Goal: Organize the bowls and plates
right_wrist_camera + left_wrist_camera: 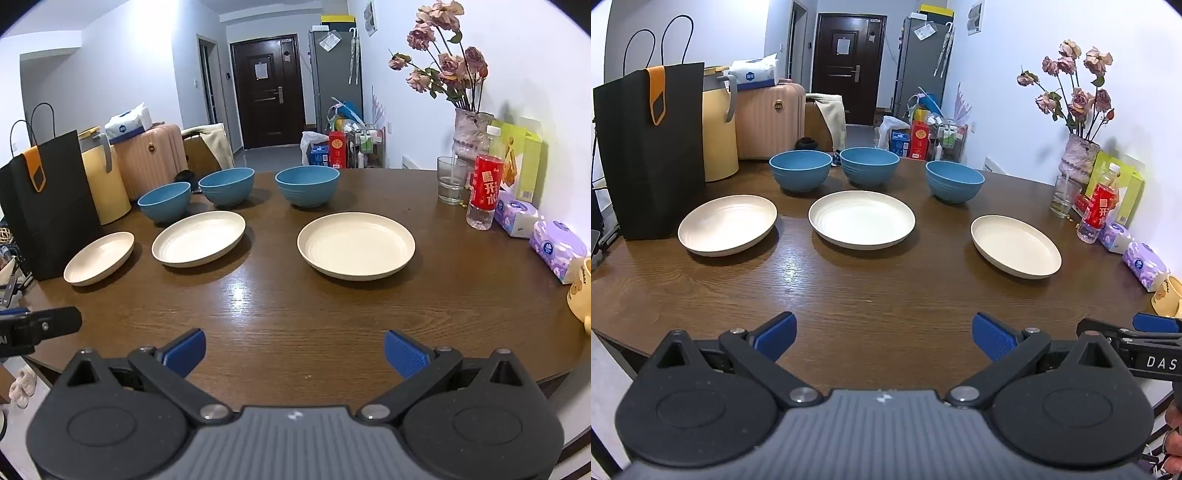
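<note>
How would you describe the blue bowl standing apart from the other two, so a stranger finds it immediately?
Start at the vase of dried roses on the wooden table's right side. Three blue bowls line the far edge; this blue bowl is nearest the vase. It stands alone behind the right cream plate, while the others sit close together.

Bright overhead light; glare on table (849,295); soft shadows; fisheye edges bent, dark corners.

"das" on right tongs (1156,363).
</note>
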`<state>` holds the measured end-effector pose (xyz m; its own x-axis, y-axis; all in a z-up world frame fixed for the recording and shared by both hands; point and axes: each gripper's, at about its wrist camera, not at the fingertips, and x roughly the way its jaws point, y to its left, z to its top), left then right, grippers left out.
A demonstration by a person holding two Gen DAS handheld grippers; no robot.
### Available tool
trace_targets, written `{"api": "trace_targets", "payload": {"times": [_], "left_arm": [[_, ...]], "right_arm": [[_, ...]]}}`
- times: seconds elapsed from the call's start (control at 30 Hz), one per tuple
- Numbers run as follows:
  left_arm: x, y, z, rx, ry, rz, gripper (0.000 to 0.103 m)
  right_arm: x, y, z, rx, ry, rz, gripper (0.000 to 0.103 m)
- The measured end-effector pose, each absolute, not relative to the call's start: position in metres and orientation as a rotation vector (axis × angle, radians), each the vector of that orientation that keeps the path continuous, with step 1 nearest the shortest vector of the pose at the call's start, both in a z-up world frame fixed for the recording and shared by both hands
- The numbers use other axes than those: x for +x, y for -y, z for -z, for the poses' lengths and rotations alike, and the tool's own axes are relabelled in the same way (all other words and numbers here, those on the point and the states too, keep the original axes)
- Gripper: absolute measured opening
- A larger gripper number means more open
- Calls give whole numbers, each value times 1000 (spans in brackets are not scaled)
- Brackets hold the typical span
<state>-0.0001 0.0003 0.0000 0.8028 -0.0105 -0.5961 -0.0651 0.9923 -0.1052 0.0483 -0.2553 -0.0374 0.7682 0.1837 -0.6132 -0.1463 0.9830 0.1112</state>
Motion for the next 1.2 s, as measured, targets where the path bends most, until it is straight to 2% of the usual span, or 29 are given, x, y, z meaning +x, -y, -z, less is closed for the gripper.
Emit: {"api": "trace_targets", "payload": {"times": [1.2], "left_arm": [[-5,-1,-2,-115,-641,-25,103]], "right_arm": [[41,256,33,77,-669,-177,103]]}}
